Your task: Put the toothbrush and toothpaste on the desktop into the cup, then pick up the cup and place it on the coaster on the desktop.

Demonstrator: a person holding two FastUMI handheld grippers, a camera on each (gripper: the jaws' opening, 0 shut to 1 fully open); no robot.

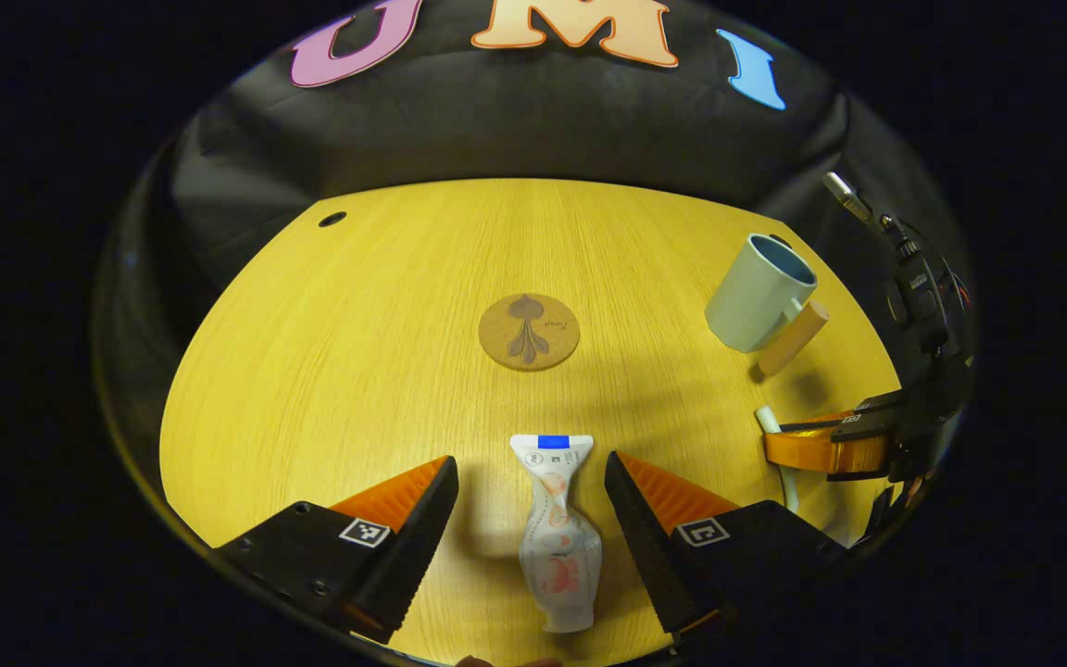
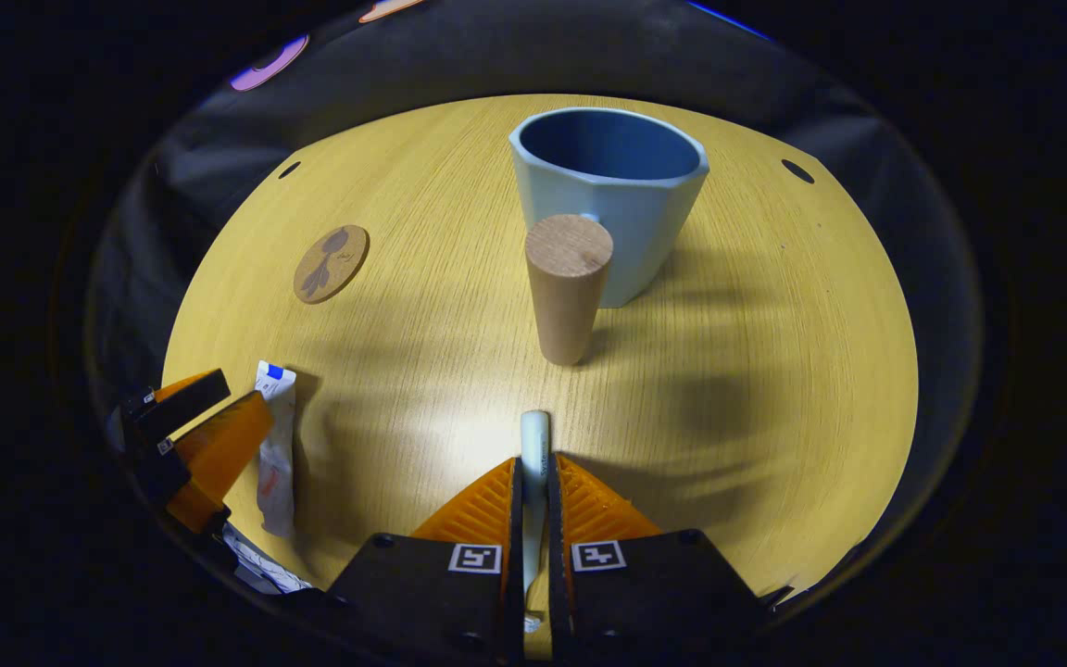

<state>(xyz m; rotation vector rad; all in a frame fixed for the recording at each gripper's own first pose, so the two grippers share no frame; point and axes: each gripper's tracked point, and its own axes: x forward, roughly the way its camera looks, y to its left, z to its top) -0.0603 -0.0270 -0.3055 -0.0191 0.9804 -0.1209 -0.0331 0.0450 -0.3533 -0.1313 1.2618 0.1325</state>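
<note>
While the left tongs [image 1: 531,496] stand wide open astride the toothpaste tube [image 1: 558,537] lying at lower centre of the tabletop [image 1: 357,324], the right tongs [image 2: 533,482] pinch the toothbrush [image 2: 534,440]; soft tube, likely best squeezed mid-body.

Left gripper [image 1: 531,472] wide open at the bottom of the frame, toothpaste [image 1: 558,537] lying flat on the desktop [image 1: 357,306] right between the two fingers, neither touching it, cap end toward the bottom edge. Round coaster [image 1: 529,332] dead center, well apart from everything. Cup [image 1: 759,292] upright at the right with its wooden handle [image 1: 793,338] angling down-right, and below it at the right edge the right gripper [image 1: 825,451] clamped on the white toothbrush [image 1: 777,451].
</note>
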